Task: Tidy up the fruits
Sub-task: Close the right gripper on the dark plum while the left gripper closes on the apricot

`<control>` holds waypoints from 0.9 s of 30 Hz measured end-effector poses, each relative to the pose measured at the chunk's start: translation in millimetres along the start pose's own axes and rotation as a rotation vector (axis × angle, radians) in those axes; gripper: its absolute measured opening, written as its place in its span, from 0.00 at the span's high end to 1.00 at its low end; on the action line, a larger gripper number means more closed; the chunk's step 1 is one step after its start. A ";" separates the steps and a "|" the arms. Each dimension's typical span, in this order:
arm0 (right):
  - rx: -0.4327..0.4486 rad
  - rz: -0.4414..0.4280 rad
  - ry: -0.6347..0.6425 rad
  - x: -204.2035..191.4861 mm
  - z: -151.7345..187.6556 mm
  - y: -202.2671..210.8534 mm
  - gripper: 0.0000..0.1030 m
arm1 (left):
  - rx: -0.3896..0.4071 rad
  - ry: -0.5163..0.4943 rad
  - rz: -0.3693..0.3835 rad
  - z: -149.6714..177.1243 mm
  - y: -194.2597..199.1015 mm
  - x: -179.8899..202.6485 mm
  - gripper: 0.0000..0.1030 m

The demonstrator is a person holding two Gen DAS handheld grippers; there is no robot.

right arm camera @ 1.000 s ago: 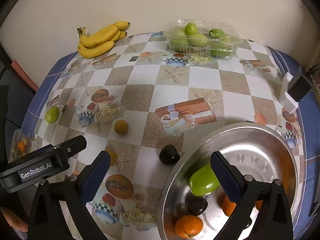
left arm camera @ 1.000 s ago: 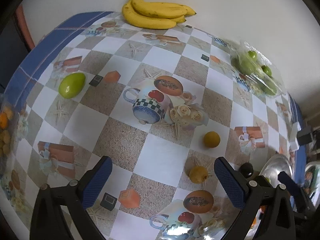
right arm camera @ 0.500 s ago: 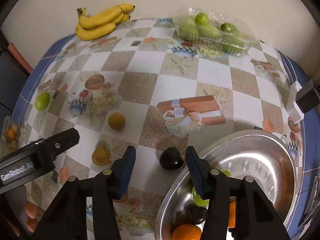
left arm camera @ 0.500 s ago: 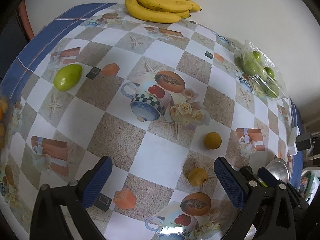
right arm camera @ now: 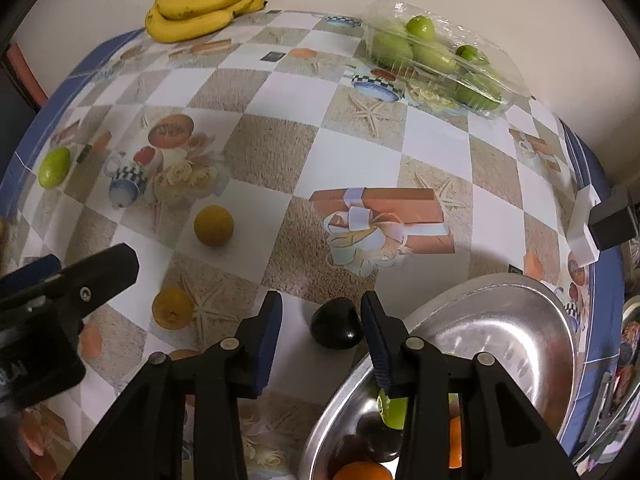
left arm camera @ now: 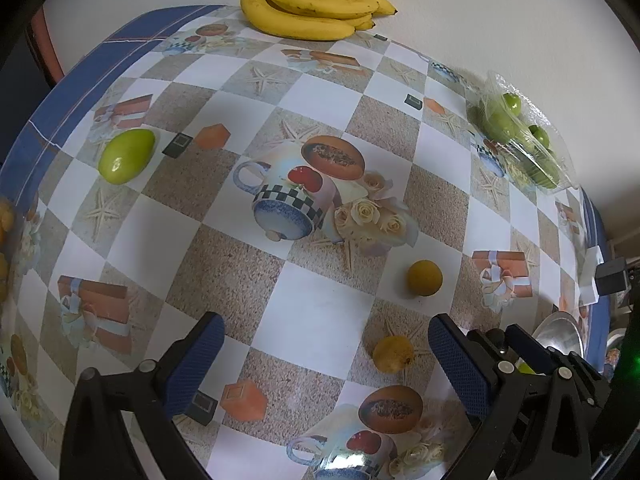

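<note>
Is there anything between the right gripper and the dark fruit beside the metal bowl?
Nothing visible. The right gripper has been closing, its jaws either side of the dark fruit, which lies on the tablecloth by the metal bowl rim.

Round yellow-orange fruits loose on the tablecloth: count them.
2. One round yellow-orange fruit lies beside the printed mug; the other lies nearer, left of the dark plum. More may be hidden behind the grippers.

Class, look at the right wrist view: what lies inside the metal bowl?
Inside the metal bowl a green fruit, a dark fruit and an orange show. Another orange patch shows farther right. The right gripper's arms cover the rest of that corner.
</note>
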State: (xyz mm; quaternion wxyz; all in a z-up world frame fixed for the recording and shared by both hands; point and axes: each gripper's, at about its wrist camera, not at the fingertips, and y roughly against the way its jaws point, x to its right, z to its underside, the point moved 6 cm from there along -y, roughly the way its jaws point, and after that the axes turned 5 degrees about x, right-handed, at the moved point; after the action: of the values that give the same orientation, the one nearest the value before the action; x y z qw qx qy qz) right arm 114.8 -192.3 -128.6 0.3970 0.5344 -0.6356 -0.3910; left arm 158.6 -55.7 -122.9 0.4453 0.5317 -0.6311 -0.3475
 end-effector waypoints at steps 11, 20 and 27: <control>-0.024 0.096 0.077 -4.1 0.7 -6.1 0.74 | -0.006 0.002 -0.003 0.8 -3.4 -1.0 0.00; -0.021 0.083 0.060 -2.8 1.4 -2.8 0.74 | -0.006 0.001 -0.004 0.8 -3.5 -0.8 0.00; -0.008 -0.078 -0.097 10.5 -3.8 4.2 0.74 | -0.014 0.026 -0.011 1.4 -4.9 -4.0 0.00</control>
State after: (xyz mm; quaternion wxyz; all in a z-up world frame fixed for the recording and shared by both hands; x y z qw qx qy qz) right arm 115.6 -202.4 -122.4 0.3522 0.5375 -0.6312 -0.4342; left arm 159.2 -52.8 -128.6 0.4554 0.5363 -0.6199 -0.3476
